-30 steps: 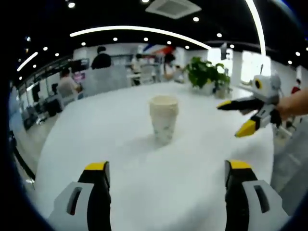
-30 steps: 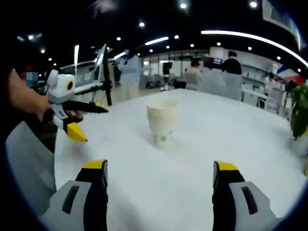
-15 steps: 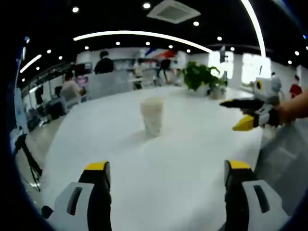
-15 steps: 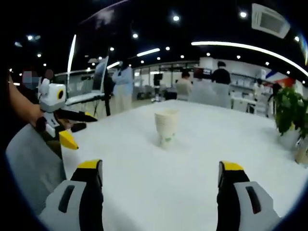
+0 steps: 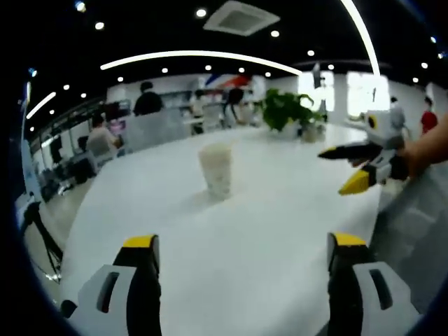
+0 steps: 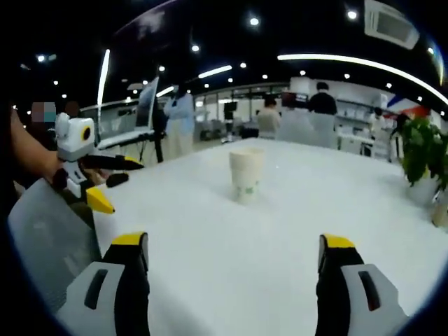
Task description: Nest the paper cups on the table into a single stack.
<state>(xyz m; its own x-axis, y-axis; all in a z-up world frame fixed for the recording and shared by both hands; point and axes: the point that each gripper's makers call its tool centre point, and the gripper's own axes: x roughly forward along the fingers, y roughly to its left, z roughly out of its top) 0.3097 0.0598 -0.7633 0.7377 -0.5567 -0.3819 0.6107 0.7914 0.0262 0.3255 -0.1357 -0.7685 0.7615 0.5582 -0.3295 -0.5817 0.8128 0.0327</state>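
A single stack of paper cups is standing upright near the middle of a white desk, well apart from both grippers. In the left gripper view, the left gripper is hovering low over the desk's near edge with its yellow-tipped fingers spread wide and holding nothing. The right gripper is entering from the right, held in a person's hand, its fingers also parted and empty.

The cups look already nested, so the task seems finished or nearly so. The main risk from here is a careless sweep of either gripper across the desk knocking the light, tall stack over.

The right gripper view is showing the stack from the opposite side, with a faint green print low on the outer cup. The left gripper is sitting at the left there, beside the desk's edge. This view is also showing the right gripper's own spread fingers. A potted plant is standing at the desk's far end, and people are standing in the office beyond.
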